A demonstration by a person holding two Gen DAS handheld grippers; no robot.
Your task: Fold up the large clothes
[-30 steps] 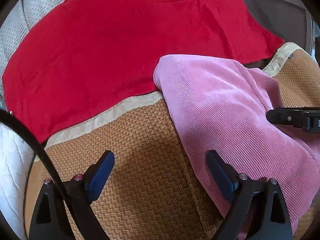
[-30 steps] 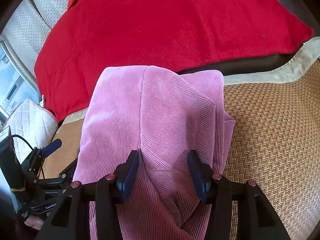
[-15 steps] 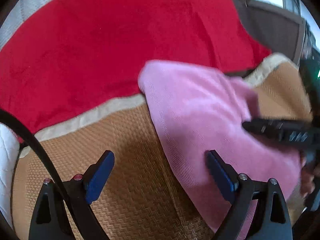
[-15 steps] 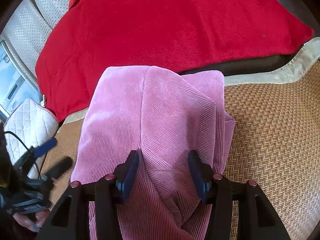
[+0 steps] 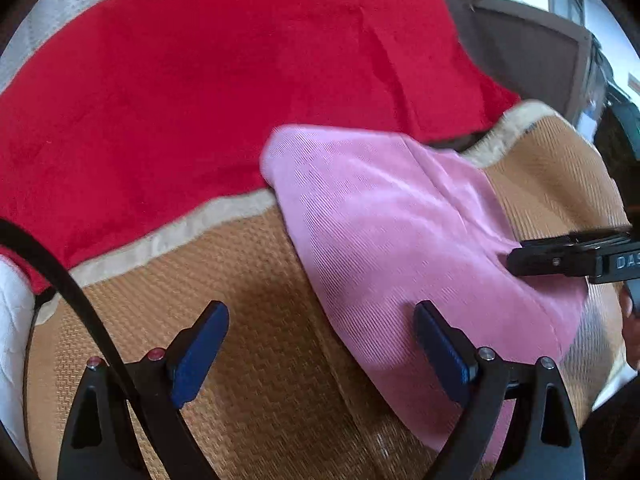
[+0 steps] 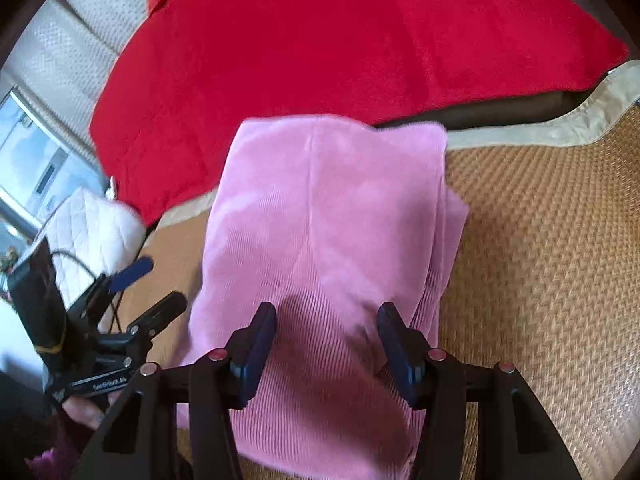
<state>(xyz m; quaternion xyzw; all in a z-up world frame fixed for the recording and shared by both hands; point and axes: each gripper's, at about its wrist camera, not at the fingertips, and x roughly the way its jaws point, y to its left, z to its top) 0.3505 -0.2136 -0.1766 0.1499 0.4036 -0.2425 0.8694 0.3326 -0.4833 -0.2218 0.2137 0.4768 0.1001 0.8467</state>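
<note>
A folded pink corduroy garment (image 5: 400, 220) (image 6: 328, 208) lies on a woven tan mat (image 5: 248, 300) (image 6: 540, 260), its far edge against a red blanket (image 5: 200, 100). My right gripper (image 6: 326, 316) is shut on a bunch of the garment's near part; creases run in toward its pads. In the left wrist view one of its black fingers (image 5: 560, 258) lies across the garment's right side. My left gripper (image 5: 320, 312) stands wide open over the mat, its right finger above the garment's left edge and nothing pinched. The same gripper (image 6: 156, 292) shows at the lower left of the right wrist view.
The red blanket (image 6: 360, 40) covers the whole back. A white quilted cushion (image 6: 92, 224) sits at the left by a window. A black cable (image 5: 60, 272) hangs past the left gripper. A hand (image 6: 84, 412) holds the left tool. Bare mat stretches right of the garment.
The left gripper tipped and swung, so the garment sits further right in its view. The right gripper rose slightly with the pink cloth still between its pads.
</note>
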